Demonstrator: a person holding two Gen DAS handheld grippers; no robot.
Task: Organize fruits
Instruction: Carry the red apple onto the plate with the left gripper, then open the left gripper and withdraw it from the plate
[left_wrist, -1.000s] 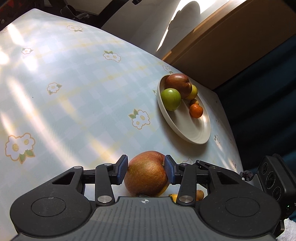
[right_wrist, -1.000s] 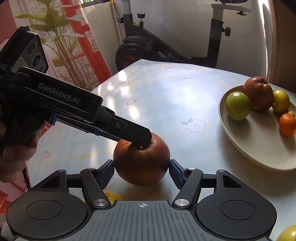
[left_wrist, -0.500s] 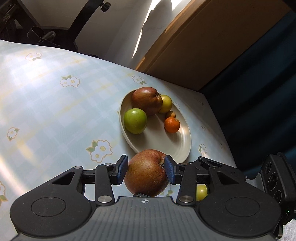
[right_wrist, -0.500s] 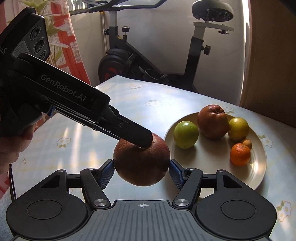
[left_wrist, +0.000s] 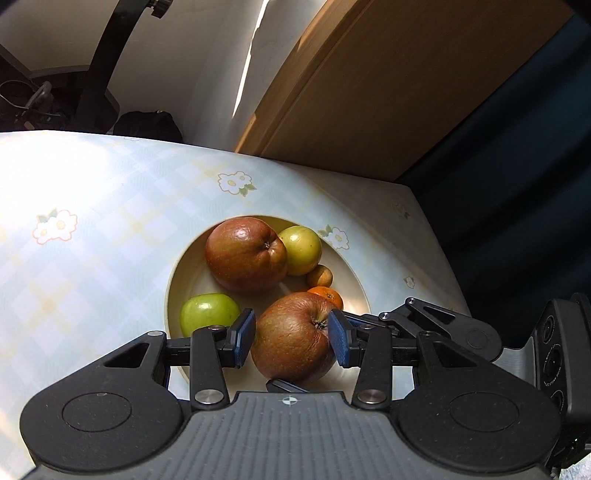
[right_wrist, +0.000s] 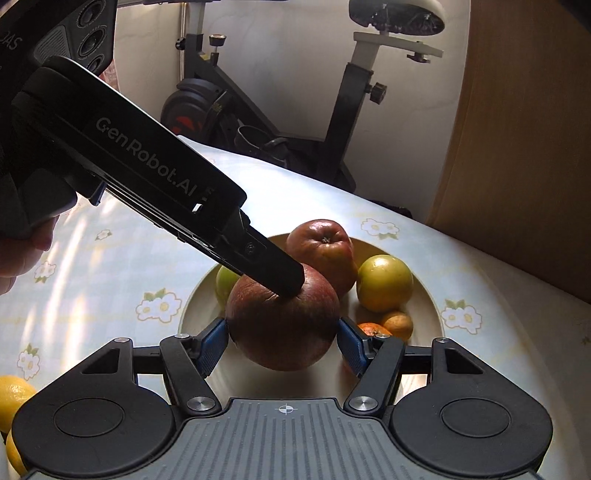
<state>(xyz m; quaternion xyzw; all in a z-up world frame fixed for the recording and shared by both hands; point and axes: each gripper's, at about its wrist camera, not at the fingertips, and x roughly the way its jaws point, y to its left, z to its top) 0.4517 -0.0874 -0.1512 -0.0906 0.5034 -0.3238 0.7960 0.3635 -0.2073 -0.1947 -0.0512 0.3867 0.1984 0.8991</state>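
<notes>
A large red apple (left_wrist: 295, 336) hangs over the near part of the cream plate (left_wrist: 173, 288), held from two sides. My left gripper (left_wrist: 291, 338) is shut on it, blue pads pressed to its flanks. In the right wrist view the same red apple (right_wrist: 282, 325) sits between the pads of my right gripper (right_wrist: 282, 343), also shut on it, while the left gripper's finger (right_wrist: 284, 277) presses its top. On the plate (right_wrist: 424, 295) lie another red apple (right_wrist: 321, 247), a yellow fruit (right_wrist: 384, 282), a green apple (left_wrist: 208, 314), a tangerine (left_wrist: 328, 295) and a small brown fruit (right_wrist: 397, 323).
A lemon (right_wrist: 11, 398) lies on the flowered tablecloth (left_wrist: 92, 221) at the near left. An exercise bike (right_wrist: 343, 110) stands beyond the table's far edge, beside a wooden panel (left_wrist: 369, 110). A hand (right_wrist: 22, 254) grips the left tool.
Both grippers have carried the red apple across the table toward the plate; it now hangs over the plate among the other fruit. Neither grip has altered.
</notes>
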